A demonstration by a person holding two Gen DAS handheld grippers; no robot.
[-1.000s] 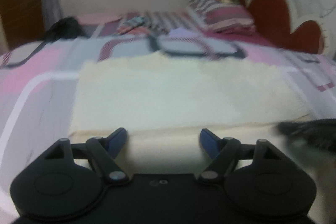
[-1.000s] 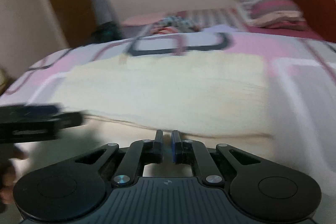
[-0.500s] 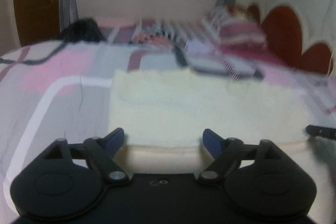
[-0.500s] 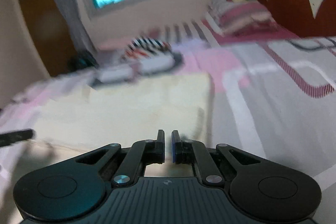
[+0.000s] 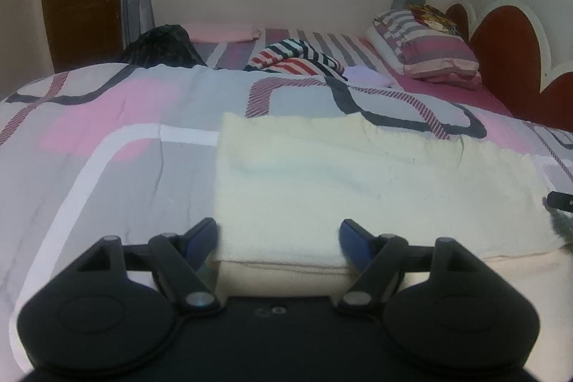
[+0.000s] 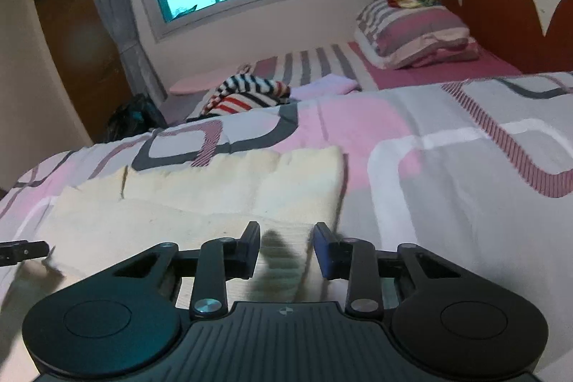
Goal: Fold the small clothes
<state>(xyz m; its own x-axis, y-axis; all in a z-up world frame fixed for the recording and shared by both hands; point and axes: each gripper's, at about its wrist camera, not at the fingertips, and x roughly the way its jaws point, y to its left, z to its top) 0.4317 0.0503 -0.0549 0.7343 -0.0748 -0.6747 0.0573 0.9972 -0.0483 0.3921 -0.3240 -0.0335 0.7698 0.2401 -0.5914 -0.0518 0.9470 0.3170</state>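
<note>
A cream cloth [image 5: 358, 188] lies folded on the patterned quilt [image 5: 107, 149], its doubled near edge facing me. My left gripper [image 5: 279, 238] is open over the cloth's near left corner, and its blue pads do not press the fabric. My right gripper [image 6: 286, 247] hovers at the near right end of the cream cloth [image 6: 215, 203]. Its jaws are opening, with the fabric lying below the gap and not pinched. Each view catches the other gripper's tip at its edge.
A striped garment [image 5: 293, 58], a lilac cloth [image 5: 365, 74] and pillows [image 5: 426, 49] lie further up the bed. A black bag [image 5: 161, 49] sits by the brown door at the far left. The red headboard [image 5: 508, 52] runs along the right.
The right gripper, shut a moment ago, now has its jaws apart and has shifted toward the cloth's right end. The left gripper, still open, has shifted to the cloth's left end.
</note>
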